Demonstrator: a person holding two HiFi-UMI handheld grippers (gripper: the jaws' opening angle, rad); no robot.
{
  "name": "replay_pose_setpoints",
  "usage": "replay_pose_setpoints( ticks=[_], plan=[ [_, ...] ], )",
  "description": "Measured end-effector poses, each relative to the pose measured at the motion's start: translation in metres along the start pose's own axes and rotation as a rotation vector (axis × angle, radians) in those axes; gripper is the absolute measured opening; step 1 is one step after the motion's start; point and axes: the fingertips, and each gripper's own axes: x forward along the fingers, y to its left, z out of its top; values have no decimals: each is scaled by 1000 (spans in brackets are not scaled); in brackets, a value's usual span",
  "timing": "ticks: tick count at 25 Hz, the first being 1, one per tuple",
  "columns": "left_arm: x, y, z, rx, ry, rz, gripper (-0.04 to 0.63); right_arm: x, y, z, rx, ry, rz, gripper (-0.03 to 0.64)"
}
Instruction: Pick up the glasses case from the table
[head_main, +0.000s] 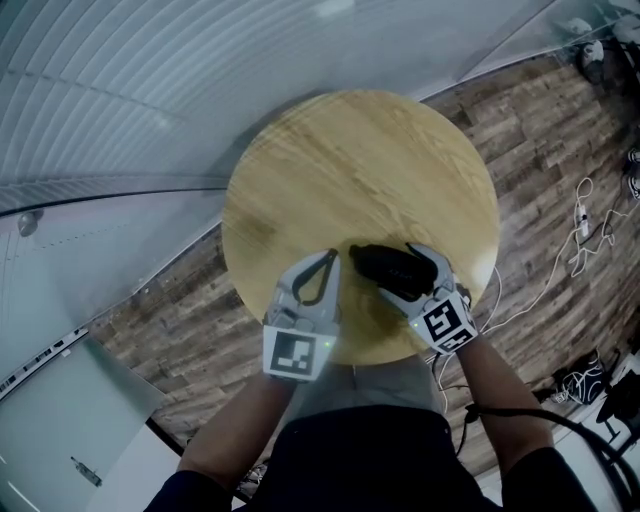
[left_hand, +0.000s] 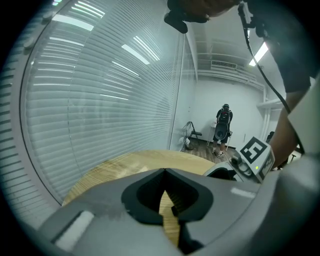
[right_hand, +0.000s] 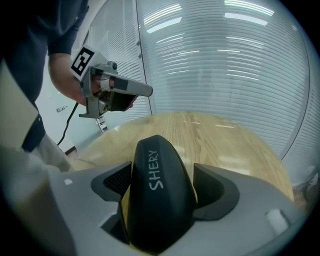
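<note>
The black glasses case (head_main: 385, 265) lies on the round wooden table (head_main: 330, 150), near its front edge. My right gripper (head_main: 405, 275) is down around it with the jaws spread wide. In the right gripper view the case (right_hand: 157, 195), lettered SHERY, fills the gap between the pads, and a strip of wood shows beside it on the left. My left gripper (head_main: 330, 258) hovers just left of the case, its tips together and empty. The left gripper view shows those jaws (left_hand: 165, 171) meeting over the tabletop (left_hand: 115, 167).
A glass wall with blinds (head_main: 150, 90) curves behind the table. White cables and a power strip (head_main: 580, 230) lie on the wood-plank floor at the right. A white cabinet (head_main: 60, 420) stands at the lower left. A person (left_hand: 223, 125) stands far off across the room.
</note>
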Motion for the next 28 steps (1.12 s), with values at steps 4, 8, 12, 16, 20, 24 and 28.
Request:
replay_pose_setpoints(
  ticks=[4, 8, 12, 16, 20, 24, 28],
  plan=[
    [0, -2, -3, -4, -16, 4, 3, 6, 2, -10, -39, 62, -4, 383],
    [-1, -2, -5, -1, -2, 14, 3, 10, 2, -14, -62, 90, -18, 385],
    [-7, 0, -7, 3, 11, 22, 3, 13, 2, -19, -37, 120, -9, 383],
    [-12, -3, -8, 11, 28, 30, 3, 15, -1, -22, -46, 157, -14, 375],
    [-16, -4, -13, -5, 38, 27, 3, 12, 0, -17, 33, 107, -21, 360],
    [-20, -1, -9, -21, 26, 41, 3, -2, 0, -5, 78, 74, -56, 360],
    [-25, -1, 16, -23, -7, 60, 4, -32, -11, 10, 160, 41, -102, 360]
  ],
)
